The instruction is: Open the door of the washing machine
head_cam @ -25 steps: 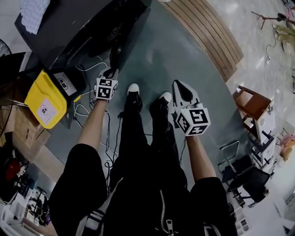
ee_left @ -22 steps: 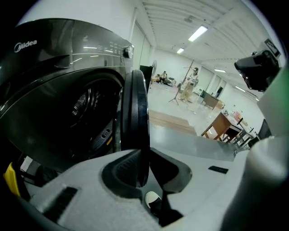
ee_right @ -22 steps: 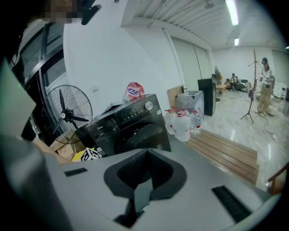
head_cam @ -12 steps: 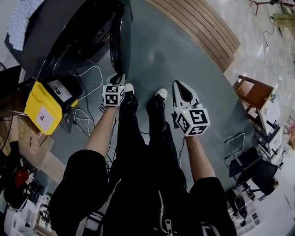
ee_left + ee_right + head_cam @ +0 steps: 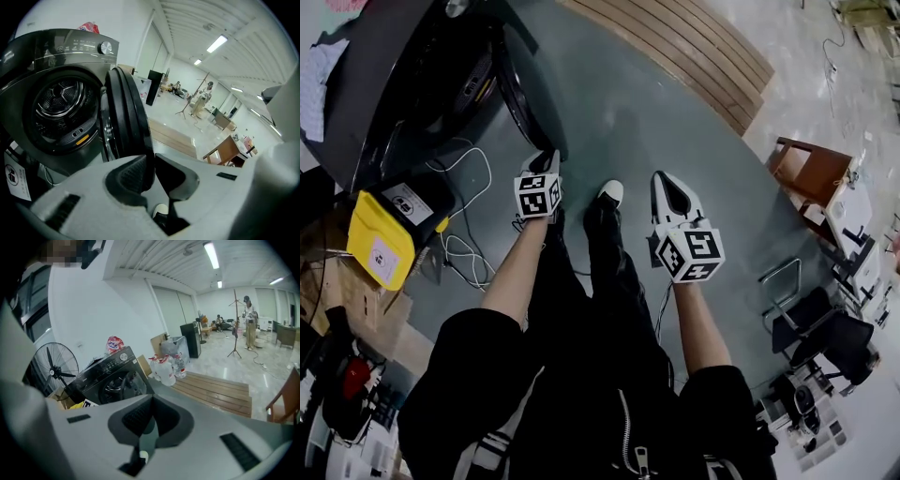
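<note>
The dark front-loading washing machine [image 5: 394,84] stands at the upper left of the head view, its round door [image 5: 528,94] swung out from the drum. In the left gripper view the drum [image 5: 58,101] gapes open and the door [image 5: 123,112] stands edge-on. My left gripper [image 5: 546,161] sits at the door's outer rim, and its pads [image 5: 133,171] are closed on that rim, which runs down between them. My right gripper [image 5: 667,185] hangs over the grey floor to the right, shut on nothing. In the right gripper view the washing machine [image 5: 115,376] lies beyond its joined tips [image 5: 151,401].
A yellow bag [image 5: 380,244] and loose white cables [image 5: 464,248] lie left of my left arm. My shoes [image 5: 607,193] stand between the grippers. A slatted wooden platform [image 5: 675,56] runs behind, with a wooden chair [image 5: 811,173] at right. A fan [image 5: 54,369] and water bottles [image 5: 166,371] flank the machine.
The door has swung from nearly closed to wide open, with the left gripper staying on its rim. Both grippers and my feet have shifted away from the machine.
</note>
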The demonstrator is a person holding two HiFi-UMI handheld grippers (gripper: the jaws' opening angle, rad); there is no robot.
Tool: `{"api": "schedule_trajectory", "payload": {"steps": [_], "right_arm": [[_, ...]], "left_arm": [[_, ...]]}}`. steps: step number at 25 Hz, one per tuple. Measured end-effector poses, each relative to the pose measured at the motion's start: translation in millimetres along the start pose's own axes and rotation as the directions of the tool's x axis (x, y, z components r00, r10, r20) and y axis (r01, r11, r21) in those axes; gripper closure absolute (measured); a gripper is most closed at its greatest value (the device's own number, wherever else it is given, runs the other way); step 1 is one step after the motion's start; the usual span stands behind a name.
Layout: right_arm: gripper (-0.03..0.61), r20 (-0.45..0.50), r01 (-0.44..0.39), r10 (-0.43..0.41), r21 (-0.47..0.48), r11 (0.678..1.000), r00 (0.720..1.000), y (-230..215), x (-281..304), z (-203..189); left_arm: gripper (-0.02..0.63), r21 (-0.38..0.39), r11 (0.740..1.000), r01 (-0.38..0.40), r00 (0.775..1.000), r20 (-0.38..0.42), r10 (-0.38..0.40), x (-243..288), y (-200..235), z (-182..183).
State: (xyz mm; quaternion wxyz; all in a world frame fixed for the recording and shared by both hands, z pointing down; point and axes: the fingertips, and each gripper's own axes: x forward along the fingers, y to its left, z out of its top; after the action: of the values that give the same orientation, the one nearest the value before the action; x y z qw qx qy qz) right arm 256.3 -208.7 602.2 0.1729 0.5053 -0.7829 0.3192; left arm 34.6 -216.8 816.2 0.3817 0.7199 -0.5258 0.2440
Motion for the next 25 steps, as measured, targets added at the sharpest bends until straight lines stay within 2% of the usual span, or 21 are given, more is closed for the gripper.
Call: {"api": "schedule_trajectory", "payload": {"steps": [13,16,19,25], "right_arm": [[0.575,0.022,0.097,-0.098,0.055,0.994,0.995,-111.1,-51.4,2.3],[0.575,0.030,0.107,-0.109,0.061,0.992,0.994,-124.1,-58.4,5.2],[0.575,0.042,0.108,-0.111,0.066,0.992,0.993,-132.0,-62.6,10.9],[0.575,0.062,0.066,-0.068,0.041,0.997,0.996,-121.9,-60.3,29.6]], "left_arm": [[0.573,0.005,0.996,0.084,0.996,0.012,-0.084,90.0,-107.0,52.6],[0.609,0.028,0.995,0.100,0.995,0.018,-0.101,107.1,-125.4,71.4],[0.609,0.047,0.992,0.119,0.992,0.035,-0.121,112.8,-143.7,90.7],[0.609,0.132,0.981,0.141,0.985,0.084,-0.153,90.6,-164.9,118.0]]}}
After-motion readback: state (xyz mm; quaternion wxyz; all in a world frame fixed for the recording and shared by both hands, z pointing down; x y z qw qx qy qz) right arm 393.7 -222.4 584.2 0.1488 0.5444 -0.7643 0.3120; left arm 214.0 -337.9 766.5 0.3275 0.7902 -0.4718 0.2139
